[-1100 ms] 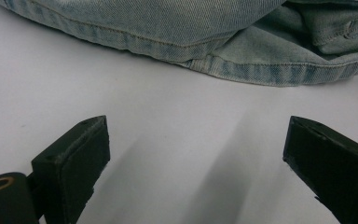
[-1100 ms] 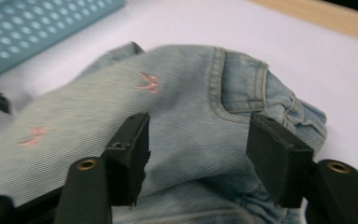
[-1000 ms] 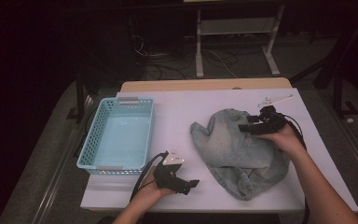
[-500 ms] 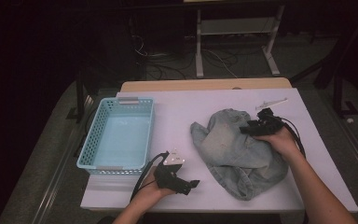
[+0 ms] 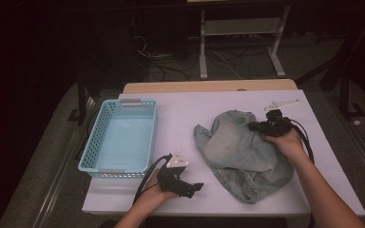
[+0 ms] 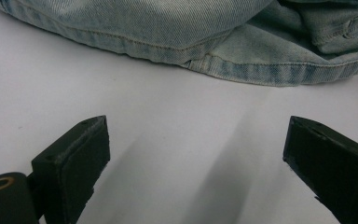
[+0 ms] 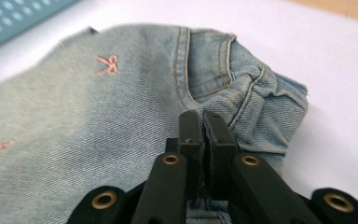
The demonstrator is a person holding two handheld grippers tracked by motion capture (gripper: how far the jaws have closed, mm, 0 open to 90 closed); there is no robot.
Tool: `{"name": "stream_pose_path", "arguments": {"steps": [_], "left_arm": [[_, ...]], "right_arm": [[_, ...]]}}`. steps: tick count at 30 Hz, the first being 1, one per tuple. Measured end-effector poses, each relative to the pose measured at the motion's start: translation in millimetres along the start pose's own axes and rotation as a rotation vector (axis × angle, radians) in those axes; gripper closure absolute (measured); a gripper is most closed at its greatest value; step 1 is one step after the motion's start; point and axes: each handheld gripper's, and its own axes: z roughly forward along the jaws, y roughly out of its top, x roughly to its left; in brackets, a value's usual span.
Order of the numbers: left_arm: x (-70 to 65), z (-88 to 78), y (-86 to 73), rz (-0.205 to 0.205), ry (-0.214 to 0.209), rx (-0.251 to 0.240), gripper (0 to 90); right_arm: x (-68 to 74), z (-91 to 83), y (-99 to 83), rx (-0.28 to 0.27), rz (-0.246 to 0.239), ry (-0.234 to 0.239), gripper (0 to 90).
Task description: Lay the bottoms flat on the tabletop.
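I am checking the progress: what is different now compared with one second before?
The right claw has just closed its jaws on the denim garment at its upper right edge. The left claw stayed open near the table's front edge; the blue basket did not move.

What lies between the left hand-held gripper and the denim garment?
Only bare white tabletop: in the left gripper view, the open left hand-held gripper faces the denim garment hem across an empty stretch.
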Motion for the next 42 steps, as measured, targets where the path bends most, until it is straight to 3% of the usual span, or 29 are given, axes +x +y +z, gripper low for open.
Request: {"name": "stream_pose_path", "arguments": {"steps": [9,27,32,42], "left_arm": [[-0.5,-0.2,0.0,0.001,0.0,0.0,6.9],[0.4,-2.6,-0.2,-0.005,0.002,-0.01,6.9],[0.4,-3.0,-0.4,-0.003,0.002,-0.009,6.9],[0.4,-3.2,-0.6,-0.003,0.003,-0.012,6.9]], "right_arm": [[20.6,-23.0,7.7,-0.065,-0.056,0.061,86.1],[91.6,-53.1,7.6,-0.114,-0.208,0.305,86.4],[105.7,-53.1,-6.3,-0.093,-0.228,0.364,86.3],[117.6,-40.7,-33.9,0.018,-0.26,0.363,86.3]]}}
